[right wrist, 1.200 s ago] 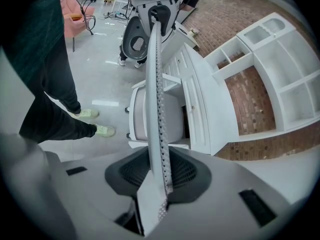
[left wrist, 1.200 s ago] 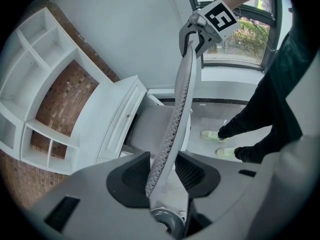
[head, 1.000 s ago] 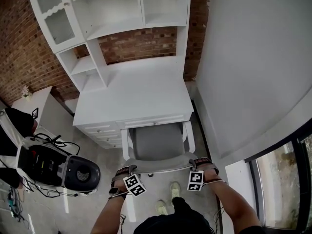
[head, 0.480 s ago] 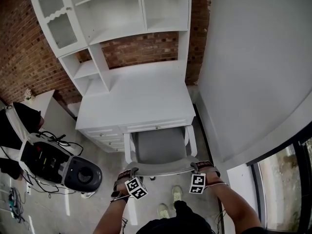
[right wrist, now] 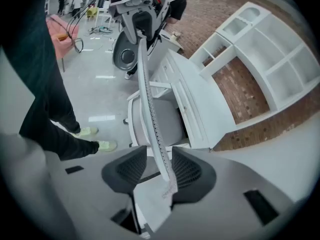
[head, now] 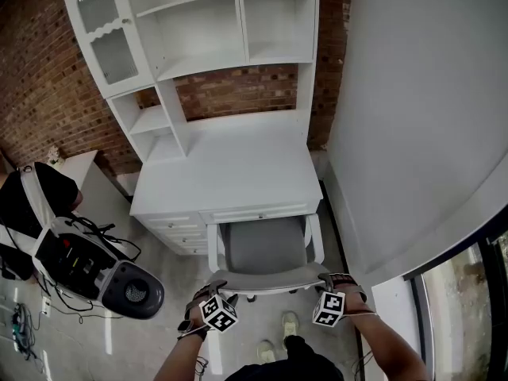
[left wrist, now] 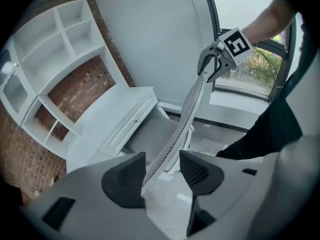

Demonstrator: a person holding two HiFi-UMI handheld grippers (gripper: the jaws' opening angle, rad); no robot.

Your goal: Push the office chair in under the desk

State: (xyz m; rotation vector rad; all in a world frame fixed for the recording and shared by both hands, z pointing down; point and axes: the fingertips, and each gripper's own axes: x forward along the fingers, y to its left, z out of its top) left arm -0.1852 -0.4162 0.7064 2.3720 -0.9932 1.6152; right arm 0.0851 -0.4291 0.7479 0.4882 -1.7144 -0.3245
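Your left claw (left wrist: 162, 171) and right claw (right wrist: 159, 169), just opening, stand apart astride the chair (head: 262, 246) back, facing the bench (head: 230, 169).

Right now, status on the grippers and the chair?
Left gripper and right gripper open, jaws just widened, backrest between each pair. Office chair at desk front, not fully under. Nothing seen blocking.

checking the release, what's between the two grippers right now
The office chair's backrest top edge, running from left gripper to right gripper. Both gripper views show it between jaws that have just been opening.
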